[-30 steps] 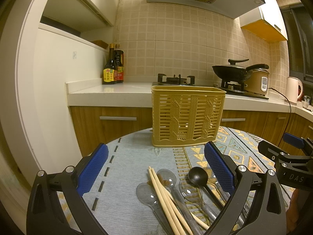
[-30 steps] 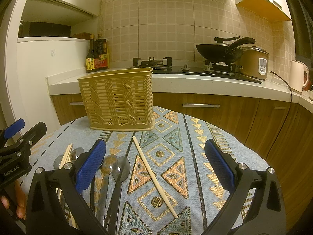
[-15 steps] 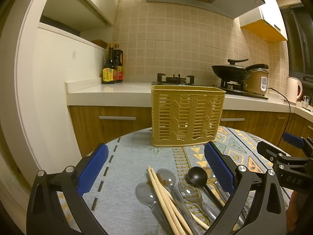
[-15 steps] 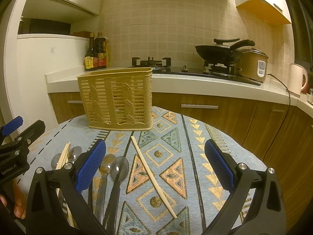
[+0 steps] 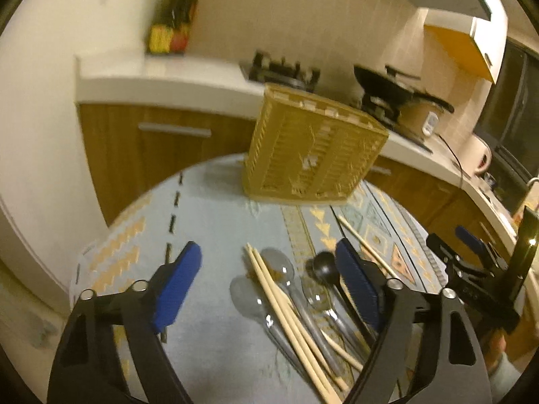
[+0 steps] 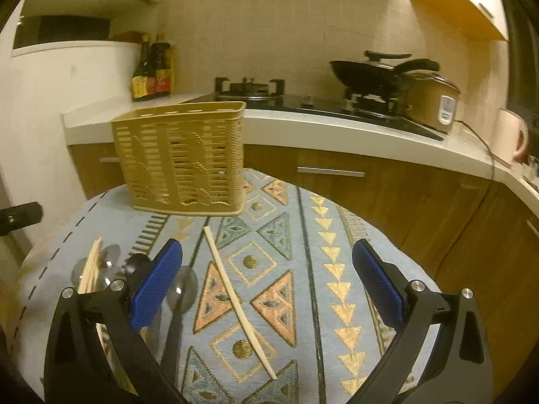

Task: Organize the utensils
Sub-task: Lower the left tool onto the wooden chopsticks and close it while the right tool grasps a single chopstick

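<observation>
A tan slotted utensil basket [image 5: 311, 158] [image 6: 182, 163] stands at the far side of the round table. Wooden chopsticks [image 5: 289, 323] lie over clear spoons [image 5: 256, 303] and a black ladle [image 5: 325, 269] near the front. My left gripper [image 5: 269, 286] is open and empty above this pile. One loose chopstick [image 6: 235, 299] lies on the patterned cloth between the jaws of my right gripper [image 6: 269, 286], which is open and empty. The spoons and chopsticks [image 6: 89, 269] sit to its left.
The table wears a blue cloth with gold triangles [image 6: 303, 235]. Behind it runs a counter [image 6: 337, 134] with a gas hob, a black wok [image 6: 370, 77], a rice cooker [image 6: 434, 101], a kettle [image 6: 510, 134] and sauce bottles [image 6: 151, 67].
My left gripper has risen and tilted, so it looks down on the utensil pile; its view is blurred. My right gripper has edged forward over the loose chopstick.
</observation>
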A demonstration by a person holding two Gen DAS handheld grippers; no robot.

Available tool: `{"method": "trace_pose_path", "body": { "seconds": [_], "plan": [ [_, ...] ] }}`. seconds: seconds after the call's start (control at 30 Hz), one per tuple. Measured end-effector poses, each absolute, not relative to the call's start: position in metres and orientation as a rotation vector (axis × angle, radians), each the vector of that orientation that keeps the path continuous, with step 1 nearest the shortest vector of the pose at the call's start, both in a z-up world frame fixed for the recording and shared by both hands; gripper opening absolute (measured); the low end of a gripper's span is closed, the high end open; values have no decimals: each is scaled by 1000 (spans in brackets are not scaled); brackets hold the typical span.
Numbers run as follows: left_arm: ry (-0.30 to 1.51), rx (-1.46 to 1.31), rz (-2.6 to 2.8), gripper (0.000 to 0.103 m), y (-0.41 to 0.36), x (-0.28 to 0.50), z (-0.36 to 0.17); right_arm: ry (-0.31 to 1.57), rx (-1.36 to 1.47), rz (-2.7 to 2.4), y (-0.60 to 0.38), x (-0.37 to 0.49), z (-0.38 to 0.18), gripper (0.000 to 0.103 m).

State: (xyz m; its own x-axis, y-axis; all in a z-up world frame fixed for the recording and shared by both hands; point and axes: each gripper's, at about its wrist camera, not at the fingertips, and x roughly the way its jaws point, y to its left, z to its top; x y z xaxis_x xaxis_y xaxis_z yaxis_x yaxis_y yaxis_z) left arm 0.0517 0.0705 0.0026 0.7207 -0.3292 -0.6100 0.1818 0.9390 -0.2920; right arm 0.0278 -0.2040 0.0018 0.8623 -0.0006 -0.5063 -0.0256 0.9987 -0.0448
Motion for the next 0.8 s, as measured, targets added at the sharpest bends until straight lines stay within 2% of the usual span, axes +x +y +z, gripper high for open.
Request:
{"method": "trace_pose_path", "body": {
  "seconds": [0.13,0.2,0.33,0.47,0.53,0.8],
  "plan": [
    [863,-258,-343,64,77,72,-11,580,-98,66,-199,37,7,96],
    [945,-272,-360,48,76,82,-23,636,-136,75,-195,48,6,96],
    [1043,-248,-387,41,65,87,-42,753,-144,108,-194,68,-6,93],
    [1098,-205,-381,35,52,85,-54,855,-139,156,-197,83,-17,68],
    [1114,-169,-355,33,47,88,-59,898,-156,168,-196,88,-20,61],
    [1108,-76,-301,32,30,98,-54,979,-169,229,-186,92,-26,61]
  ]
}}
